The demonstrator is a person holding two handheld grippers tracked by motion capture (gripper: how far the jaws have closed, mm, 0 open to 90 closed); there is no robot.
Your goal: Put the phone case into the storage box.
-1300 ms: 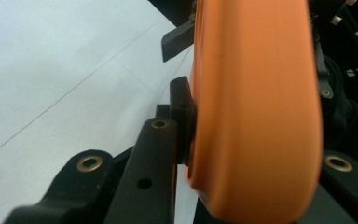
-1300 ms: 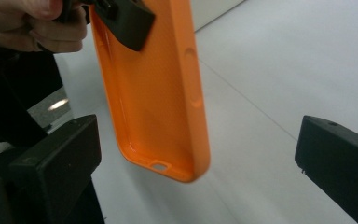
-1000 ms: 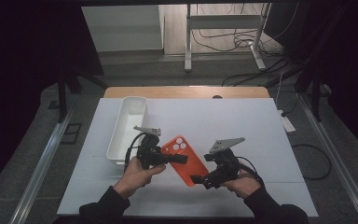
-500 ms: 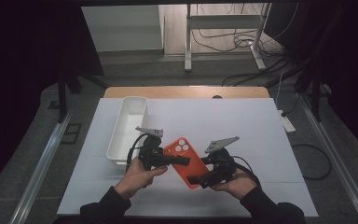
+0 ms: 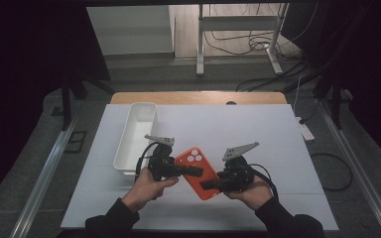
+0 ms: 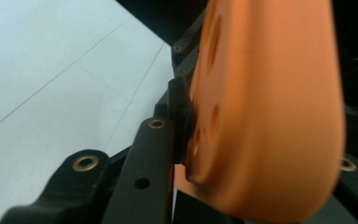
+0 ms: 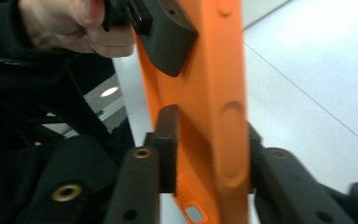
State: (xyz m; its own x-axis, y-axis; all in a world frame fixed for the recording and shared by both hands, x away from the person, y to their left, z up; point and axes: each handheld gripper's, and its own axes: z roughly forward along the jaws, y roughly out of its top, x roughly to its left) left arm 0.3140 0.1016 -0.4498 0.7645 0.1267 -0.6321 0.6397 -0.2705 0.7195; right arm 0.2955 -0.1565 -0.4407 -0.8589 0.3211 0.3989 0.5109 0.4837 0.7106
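as it hangs between both grippers just below the middle of the high view, the orange phone case (image 5: 200,172) sits lifted off the surface, tilted, camera cutouts toward the upper left. the left gripper (image 5: 191,171) has its fingers (image 6: 156,154) closed on the upper half of the case; the right gripper (image 5: 209,185) has its fingers (image 7: 167,140) clamped across the lower edge, near the port slot seen at the bottom of the right gripper view. judgement: an empty shell, so very light; soft and flexible, likely silicone or rubbery plastic, so it will bow or twist if the two holds pull against each other. matte skin should give good grip, not slippery. not fragile. best hold is on the rim or side wall, where it is stiffest, rather than the thin back panel.

outward: a white rectangular bin (image 5: 135,137) stands at centre left of the high view, just beyond the left hand (image 5: 148,184), apparently empty. the surface (image 5: 278,148) is a plain white sheet over a wooden top. beyond it, grey floor, a metal stand's legs (image 5: 238,44) and loose cables at the upper right; dark surroundings on both sides.
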